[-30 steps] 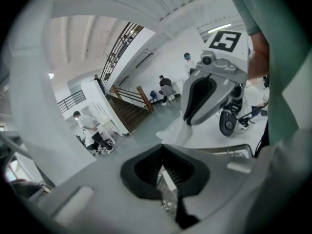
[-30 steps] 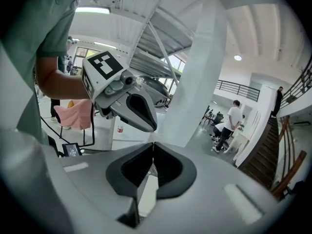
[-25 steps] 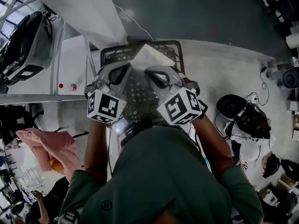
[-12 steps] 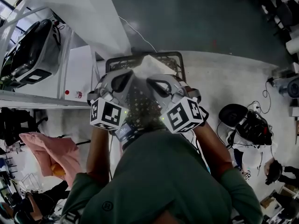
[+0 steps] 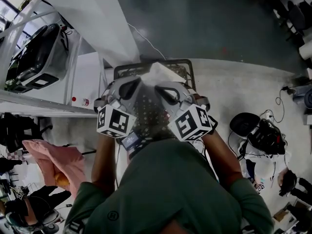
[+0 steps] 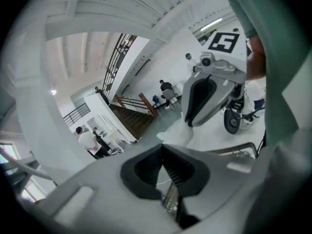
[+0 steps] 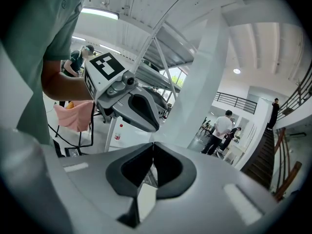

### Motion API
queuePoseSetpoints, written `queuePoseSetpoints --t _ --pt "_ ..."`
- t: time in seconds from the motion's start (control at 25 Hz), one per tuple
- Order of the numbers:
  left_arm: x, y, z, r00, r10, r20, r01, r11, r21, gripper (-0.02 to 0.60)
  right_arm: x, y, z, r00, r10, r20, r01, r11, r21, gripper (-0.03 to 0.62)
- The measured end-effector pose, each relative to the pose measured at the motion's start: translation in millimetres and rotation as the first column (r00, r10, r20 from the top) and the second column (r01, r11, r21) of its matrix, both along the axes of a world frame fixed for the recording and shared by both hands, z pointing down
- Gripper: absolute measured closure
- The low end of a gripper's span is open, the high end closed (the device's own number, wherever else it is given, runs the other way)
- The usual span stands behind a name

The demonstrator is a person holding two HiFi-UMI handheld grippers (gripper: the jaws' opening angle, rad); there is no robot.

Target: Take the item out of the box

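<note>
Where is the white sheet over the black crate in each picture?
Head view: white sheet top centre, above the black crate.
Left claw view: sheet at centre, just beyond the shut left claw.
Right claw view: sheet bottom centre, a pale sliver inside the right claw.
Shared landmark: the person's green shirt.

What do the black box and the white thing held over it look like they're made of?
The box looks like moulded plastic, matt black: its walls and floor are an open lattice. The white item looks like thin paper or plastic film, matt; it rises to a creased peak, so it is a pliable sheet. Which of the two is unclear.
</note>
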State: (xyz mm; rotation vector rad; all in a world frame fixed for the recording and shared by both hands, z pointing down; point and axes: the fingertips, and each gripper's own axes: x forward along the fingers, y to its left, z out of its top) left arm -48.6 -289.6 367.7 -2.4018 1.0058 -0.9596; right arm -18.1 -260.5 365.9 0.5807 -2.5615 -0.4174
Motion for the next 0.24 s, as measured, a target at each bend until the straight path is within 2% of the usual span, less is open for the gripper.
queuePoseSetpoints --t 0.24 --pt "-2.7 1.2 1.2 1.000 0.001 0.001 -0.001 1.000 -0.001 0.578 -2.8 0.7 1.6 1.000 0.003 -0.003 -0.003 1.000 0.000 0.582"
